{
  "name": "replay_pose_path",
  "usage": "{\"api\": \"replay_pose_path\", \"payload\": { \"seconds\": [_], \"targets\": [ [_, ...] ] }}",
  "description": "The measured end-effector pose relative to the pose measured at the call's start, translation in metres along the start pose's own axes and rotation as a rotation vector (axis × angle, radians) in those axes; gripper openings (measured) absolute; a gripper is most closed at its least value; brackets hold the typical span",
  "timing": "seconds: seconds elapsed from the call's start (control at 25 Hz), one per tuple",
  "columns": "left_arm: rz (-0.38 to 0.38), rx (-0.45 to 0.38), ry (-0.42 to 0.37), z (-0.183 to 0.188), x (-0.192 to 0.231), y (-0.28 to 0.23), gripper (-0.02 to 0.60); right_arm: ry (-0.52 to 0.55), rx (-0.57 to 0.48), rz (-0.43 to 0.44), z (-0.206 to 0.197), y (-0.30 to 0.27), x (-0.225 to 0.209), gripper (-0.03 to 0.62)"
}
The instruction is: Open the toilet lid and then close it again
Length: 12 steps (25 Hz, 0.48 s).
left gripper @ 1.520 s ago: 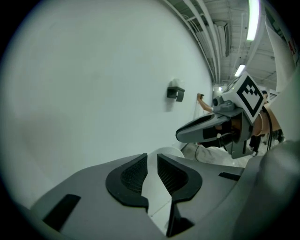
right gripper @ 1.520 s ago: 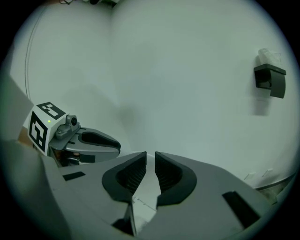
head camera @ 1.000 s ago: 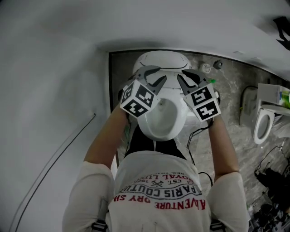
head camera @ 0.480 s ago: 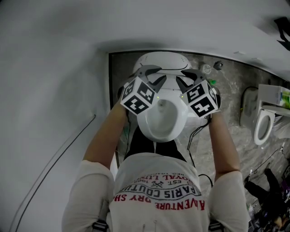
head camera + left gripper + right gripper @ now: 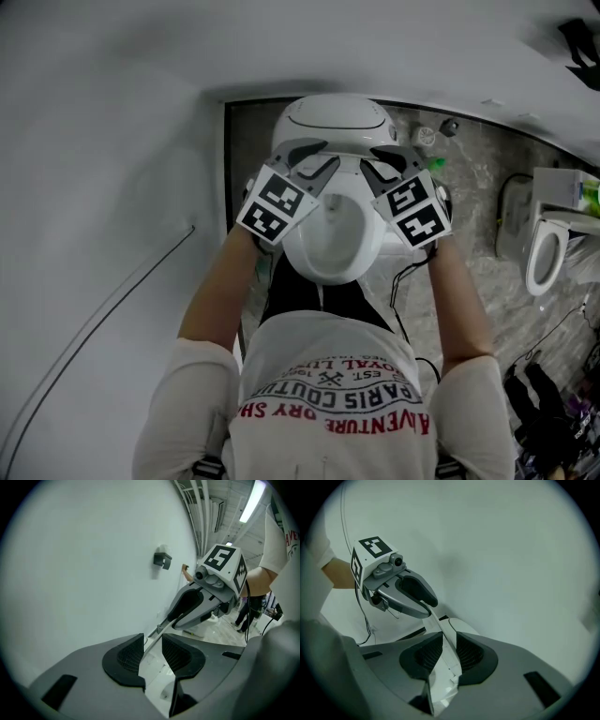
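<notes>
Marble floor | wall behind toilet lid | second toilet right

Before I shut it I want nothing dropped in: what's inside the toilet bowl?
Bare white sides of the bowl sloping to a dim throat, nothing lying there. The rear is hidden by the lid and by the left gripper and right gripper holding it.
</notes>
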<state>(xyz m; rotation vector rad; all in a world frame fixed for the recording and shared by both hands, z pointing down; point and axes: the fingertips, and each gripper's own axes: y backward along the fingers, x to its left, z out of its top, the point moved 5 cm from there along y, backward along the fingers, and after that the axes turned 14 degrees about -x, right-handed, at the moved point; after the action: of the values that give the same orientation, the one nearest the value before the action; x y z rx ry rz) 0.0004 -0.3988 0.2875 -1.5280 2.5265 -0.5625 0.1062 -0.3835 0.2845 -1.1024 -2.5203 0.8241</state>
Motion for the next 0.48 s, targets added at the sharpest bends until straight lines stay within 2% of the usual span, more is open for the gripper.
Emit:
{"api": "replay_pose_path", "payload": {
  "seconds": [0.48],
  "targets": [
    [0.054,-0.019,0.007,-0.029,-0.071,0.048,0.137,0.026,-0.035,0.021,-0.031,0.039,0.074,0.087]
  ]
}}
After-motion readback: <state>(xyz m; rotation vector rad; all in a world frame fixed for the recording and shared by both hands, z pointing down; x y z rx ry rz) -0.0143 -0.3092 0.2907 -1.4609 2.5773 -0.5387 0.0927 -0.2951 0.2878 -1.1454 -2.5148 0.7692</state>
